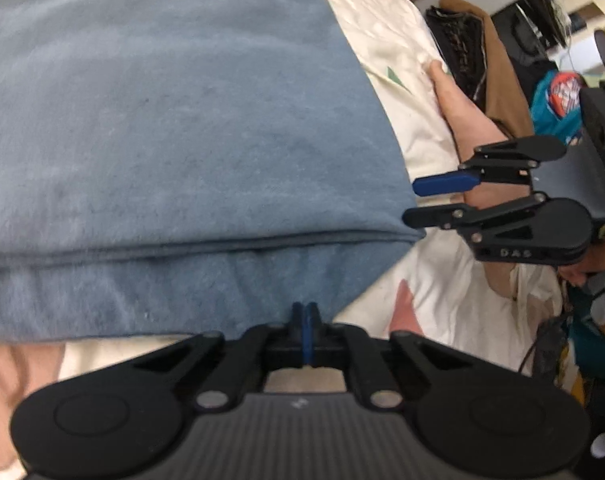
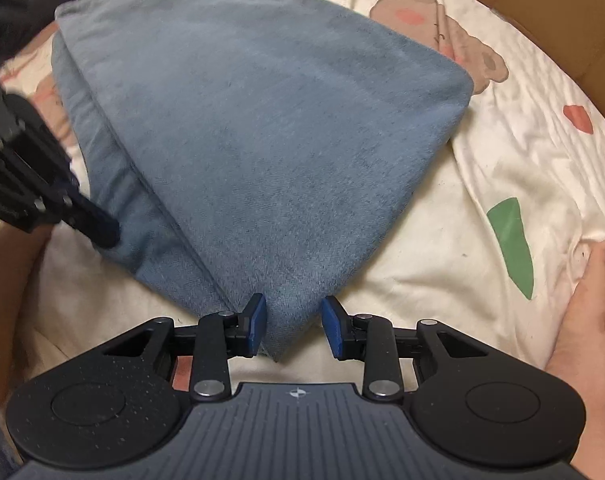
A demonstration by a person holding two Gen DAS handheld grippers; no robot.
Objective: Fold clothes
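Lying folded in layers on the patterned bed sheet, the blue garment is seen flat. The left gripper is fully closed at the garment's near edge; whether cloth is pinched cannot be told. The right gripper is held partly open, a garment corner between its pads, the right-hand pad clear of it. A bare foot is seen beside it.
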